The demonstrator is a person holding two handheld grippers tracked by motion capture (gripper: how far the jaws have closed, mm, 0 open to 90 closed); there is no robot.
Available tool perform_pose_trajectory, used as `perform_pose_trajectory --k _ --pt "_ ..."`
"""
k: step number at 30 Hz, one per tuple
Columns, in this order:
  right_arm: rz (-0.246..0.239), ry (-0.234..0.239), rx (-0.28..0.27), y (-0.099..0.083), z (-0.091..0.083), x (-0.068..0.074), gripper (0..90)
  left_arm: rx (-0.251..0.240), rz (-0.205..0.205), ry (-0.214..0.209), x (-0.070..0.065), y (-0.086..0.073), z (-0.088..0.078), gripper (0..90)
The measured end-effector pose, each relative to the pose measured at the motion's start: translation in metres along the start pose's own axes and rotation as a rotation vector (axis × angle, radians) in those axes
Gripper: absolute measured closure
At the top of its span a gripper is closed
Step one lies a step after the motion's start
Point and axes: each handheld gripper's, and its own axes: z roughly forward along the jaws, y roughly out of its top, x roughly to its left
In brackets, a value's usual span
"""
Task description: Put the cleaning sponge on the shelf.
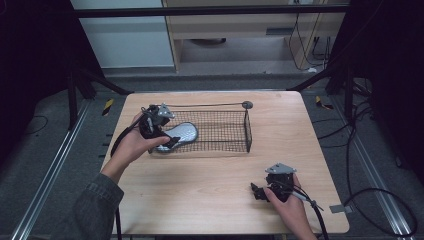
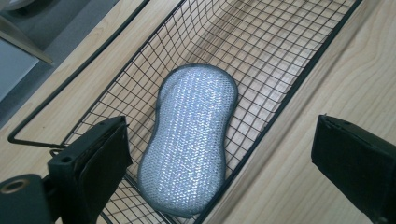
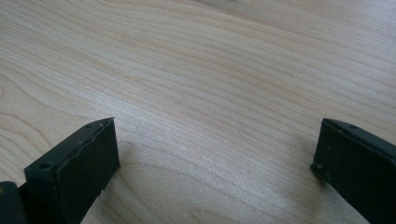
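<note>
Fingers (image 2: 93, 158) spread over sponge (image 2: 191, 140), mesh basket (image 2: 299, 79), wood table (image 3: 210, 70), dark rm

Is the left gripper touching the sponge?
Apart. In the left gripper view the left gripper is open, with bare mesh of the basket between the sponge and each jaw.
</note>
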Motion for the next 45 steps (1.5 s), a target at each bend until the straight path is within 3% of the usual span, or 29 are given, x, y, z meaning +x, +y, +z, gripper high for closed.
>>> perform_pose_trajectory --k 7,12,15,24,27,30,35,37,41,42,43,45 --pt "0.0 0.0 0.001 0.0 0.0 0.0 0.4 -0.029 -0.019 0.009 -0.014 -0.007 -0.011 3.8" --pt "0.0 0.0 0.0 0.0 0.0 0.0 0.4 -0.018 -0.015 0.022 -0.022 -0.012 -0.013 3.6" --pt "0.0 0.0 0.0 0.0 0.0 0.0 0.4 -0.04 -0.041 0.028 -0.028 -0.017 -0.015 3.5" --pt "-0.001 0.0 -0.002 0.0 0.0 0.0 0.4 -0.052 -0.08 0.058 -0.041 -0.041 -0.025 4.4" --pt "-0.001 -0.001 -0.002 0.0 0.0 0.0 0.4 -0.071 -0.101 0.096 -0.043 -0.053 -0.033 4.6" --pt "-0.001 0.0 -0.002 0.0 0.0 0.0 0.4 -0.064 -0.105 0.1 -0.044 -0.06 -0.034 4.5" --pt "-0.003 -0.001 -0.002 0.0 0.0 0.0 0.4 -0.067 -0.144 0.11 -0.049 -0.079 -0.032 5.0" --pt "-0.001 0.0 -0.002 0.0 0.0 0.0 0.4 -0.07 -0.156 0.112 -0.05 -0.085 -0.031 5.3" --pt "-0.002 0.0 -0.002 0.0 0.0 0.0 0.4 -0.075 -0.227 0.078 -0.051 -0.105 -0.022 5.3" --pt "-0.002 0.0 -0.002 0.0 0.0 0.0 0.4 -0.075 -0.227 0.078 -0.051 -0.105 -0.022 5.3" --pt "-0.002 0.0 -0.002 0.0 0.0 0.0 0.4 -0.065 -0.235 0.046 -0.052 -0.112 -0.016 5.2" --pt "-0.002 0.0 -0.002 0.0 0.0 0.0 0.4 -0.044 -0.239 0.051 -0.051 -0.119 -0.012 5.0"
